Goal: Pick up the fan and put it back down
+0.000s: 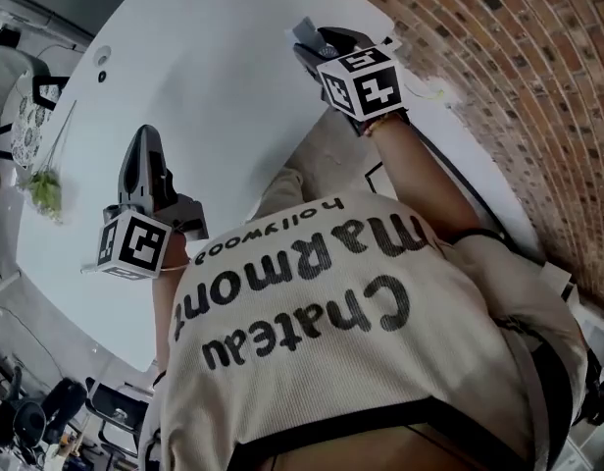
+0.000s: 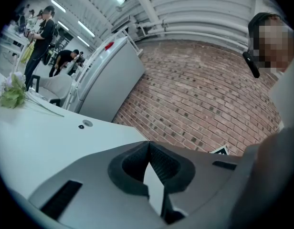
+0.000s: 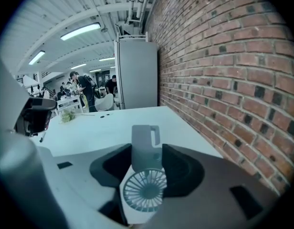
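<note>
A small pale fan (image 3: 145,191) with a round grille and a flat clip-like handle sits between the jaws of my right gripper (image 3: 146,151), which is shut on it. In the head view the right gripper (image 1: 317,49) is held over the far right part of the white table (image 1: 214,86), close to the brick wall, with a bit of the fan (image 1: 306,32) showing at its tip. My left gripper (image 1: 145,137) hangs over the table's left part. Its jaws meet at the tips (image 2: 149,144) with nothing between them.
A brick wall (image 1: 498,57) runs along the table's right edge. A green flower sprig (image 1: 45,190) lies at the table's left edge, and a small round insert (image 1: 103,55) sits at the far end. A tall grey cabinet (image 3: 135,75) and several people stand beyond the table.
</note>
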### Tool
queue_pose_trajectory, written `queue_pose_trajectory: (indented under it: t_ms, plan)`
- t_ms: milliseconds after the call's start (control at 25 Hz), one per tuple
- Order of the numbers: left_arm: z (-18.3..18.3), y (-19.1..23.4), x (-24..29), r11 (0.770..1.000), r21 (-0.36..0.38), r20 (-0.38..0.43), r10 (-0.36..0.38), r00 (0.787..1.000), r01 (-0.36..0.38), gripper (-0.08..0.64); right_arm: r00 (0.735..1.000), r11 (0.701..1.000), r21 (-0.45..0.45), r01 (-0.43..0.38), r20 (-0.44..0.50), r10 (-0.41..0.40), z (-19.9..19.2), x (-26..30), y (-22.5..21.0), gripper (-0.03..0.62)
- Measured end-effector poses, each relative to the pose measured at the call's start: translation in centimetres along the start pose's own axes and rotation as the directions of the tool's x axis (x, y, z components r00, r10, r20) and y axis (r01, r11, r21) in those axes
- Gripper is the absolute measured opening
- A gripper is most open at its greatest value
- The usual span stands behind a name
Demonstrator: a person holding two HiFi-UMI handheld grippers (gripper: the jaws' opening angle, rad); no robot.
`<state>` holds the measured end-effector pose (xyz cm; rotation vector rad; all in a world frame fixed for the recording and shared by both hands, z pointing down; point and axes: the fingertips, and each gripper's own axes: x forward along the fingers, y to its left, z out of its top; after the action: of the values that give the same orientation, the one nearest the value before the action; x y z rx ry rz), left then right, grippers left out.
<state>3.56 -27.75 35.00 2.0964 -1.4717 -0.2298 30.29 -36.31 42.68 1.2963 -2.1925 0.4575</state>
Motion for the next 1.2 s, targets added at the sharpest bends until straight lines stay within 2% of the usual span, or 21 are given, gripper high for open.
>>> queue_pose_trajectory:
  t_ms: [120,480,840,1200]
  plan:
    - [-0.5,1.5,0.5,1.000,-0.015,-0.014,0.021,1.000,-0.021,0.000,1.000,1.000,-0.003,-0.008,-0.017,0.008,0.3,2.0,-0.5,0.202]
    - [-2.4,7.0,0.1,0.983,-0.070,-0.053,0.165,0.985,-0.169,0.000,0.993,0.994,-0.060,-0.088,-0.089,0.082,1.5,8.9,0.4,0.202]
    - [-2.2,10.5,2.0,0.969,-0.120,-0.047,0.213,0.976,-0.217,0.000,0.982,0.986,-0.098,-0.137,-0.145,0.122,3.1,14.1,0.8,0.202]
    - [-2.9,11.5,3.6,0.958,-0.154,-0.067,0.233,0.970,-0.241,0.000,0.968,0.971,-0.147,-0.188,-0.193,0.158,4.2,17.0,1.3,0.202]
